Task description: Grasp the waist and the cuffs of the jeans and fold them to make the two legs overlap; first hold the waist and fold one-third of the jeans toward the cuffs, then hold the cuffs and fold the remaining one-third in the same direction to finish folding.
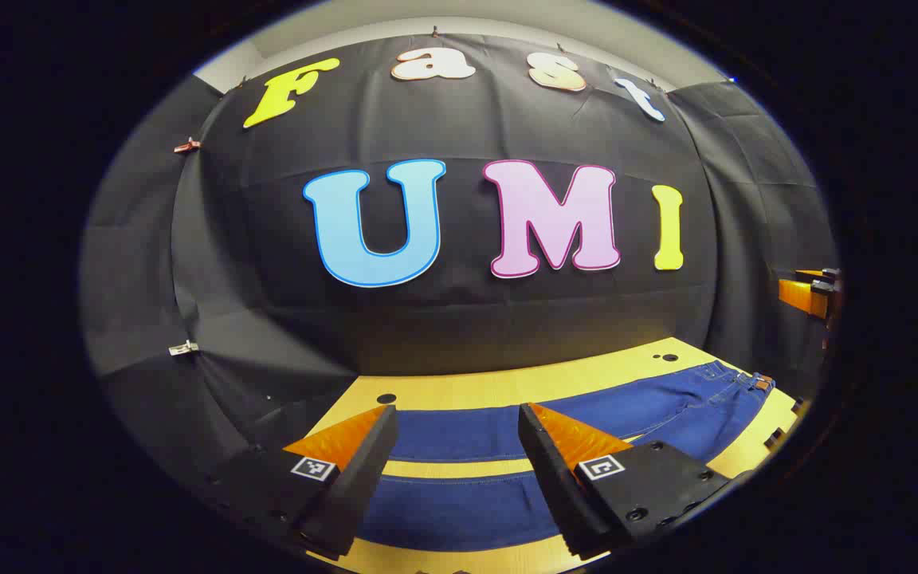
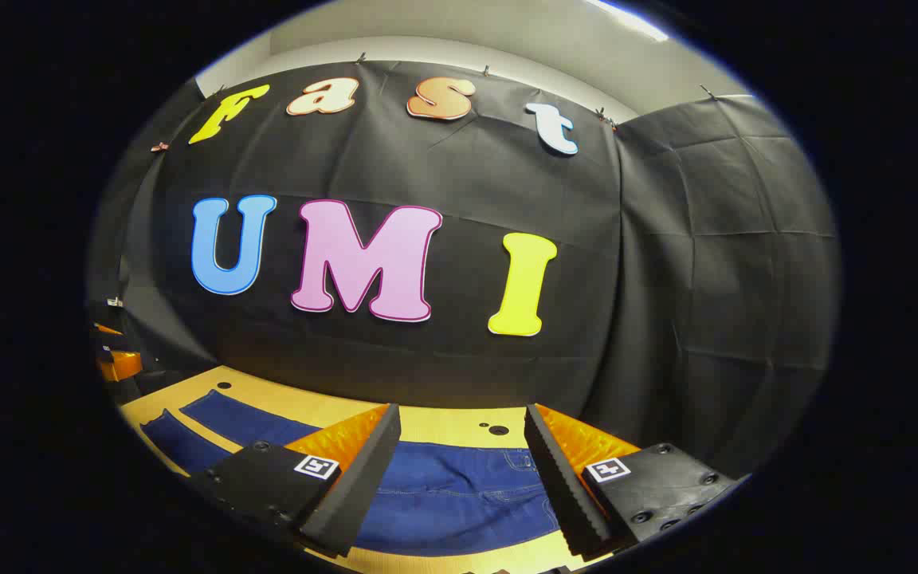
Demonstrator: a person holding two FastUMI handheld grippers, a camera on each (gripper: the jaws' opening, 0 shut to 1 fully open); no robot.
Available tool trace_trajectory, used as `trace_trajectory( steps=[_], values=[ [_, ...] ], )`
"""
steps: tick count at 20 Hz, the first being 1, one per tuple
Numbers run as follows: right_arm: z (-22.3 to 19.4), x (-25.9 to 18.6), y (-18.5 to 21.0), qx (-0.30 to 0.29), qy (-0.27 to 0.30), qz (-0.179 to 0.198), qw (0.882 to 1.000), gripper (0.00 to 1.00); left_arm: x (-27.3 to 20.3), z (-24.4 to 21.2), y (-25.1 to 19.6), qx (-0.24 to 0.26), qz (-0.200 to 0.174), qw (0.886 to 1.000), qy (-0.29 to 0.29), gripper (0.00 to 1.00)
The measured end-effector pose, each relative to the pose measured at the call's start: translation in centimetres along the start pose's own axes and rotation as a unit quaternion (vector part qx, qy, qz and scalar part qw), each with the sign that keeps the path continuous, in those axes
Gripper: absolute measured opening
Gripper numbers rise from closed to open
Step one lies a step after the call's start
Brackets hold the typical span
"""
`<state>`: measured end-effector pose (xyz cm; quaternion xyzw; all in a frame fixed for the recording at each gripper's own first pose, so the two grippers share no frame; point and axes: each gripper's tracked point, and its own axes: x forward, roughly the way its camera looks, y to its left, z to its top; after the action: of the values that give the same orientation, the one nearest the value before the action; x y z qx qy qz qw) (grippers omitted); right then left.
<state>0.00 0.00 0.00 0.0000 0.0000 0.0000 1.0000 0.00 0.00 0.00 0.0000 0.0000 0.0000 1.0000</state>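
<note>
Blue jeans lie flat on the wooden table, legs spread apart with a strip of table between them. In the left gripper view the waist lies far right. My left gripper hovers open over the legs, nothing between its fingers. The right gripper view has the waist part of the jeans under my right gripper, which is open and empty. The two legs run off to the left there. The other gripper shows at the right edge of the left gripper view.
The table has small dark holes near its back edge. Black cloth walls close the booth behind and at both sides. The left gripper peeks in at the left edge of the right gripper view.
</note>
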Motion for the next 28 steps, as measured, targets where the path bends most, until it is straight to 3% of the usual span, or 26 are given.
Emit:
trace_trajectory(
  steps=[7, 14, 20, 22, 25, 27, 28],
  values=[
    [1.5, -0.1, -0.1, -0.002, -0.022, -0.006, 1.0, 0.96, 0.1, 0.2, 2.3, 0.011, 0.032, 0.999, 0.0, 0.95],
    [0.9, -0.2, 0.2, 0.004, -0.01, -0.002, 1.0, 0.96, -0.5, -0.3, 3.6, -0.021, 0.041, 0.999, 0.0, 0.95],
    [0.6, -0.5, -0.2, -0.008, -0.002, 0.0, 1.0, 0.96, -0.3, -1.8, 7.7, 0.077, 0.032, 0.996, 0.022, 0.98],
    [0.4, -0.5, -0.5, -0.011, 0.001, 0.0, 1.0, 0.96, -0.2, -3.6, 10.2, 0.146, 0.019, 0.988, 0.053, 0.98],
    [-0.2, -0.7, -1.1, -0.015, 0.011, -0.001, 1.0, 0.96, 0.3, -7.1, 12.6, 0.242, -0.023, 0.964, 0.106, 0.98],
    [-0.6, -0.9, -1.4, -0.017, 0.021, -0.001, 1.0, 0.96, 0.3, -10.3, 13.8, 0.302, -0.065, 0.94, 0.145, 0.98],
    [-0.9, -1.0, -1.6, -0.019, 0.026, -0.002, 0.999, 0.96, -0.2, -12.1, 14.3, 0.338, -0.088, 0.922, 0.167, 0.98]
  ],
)
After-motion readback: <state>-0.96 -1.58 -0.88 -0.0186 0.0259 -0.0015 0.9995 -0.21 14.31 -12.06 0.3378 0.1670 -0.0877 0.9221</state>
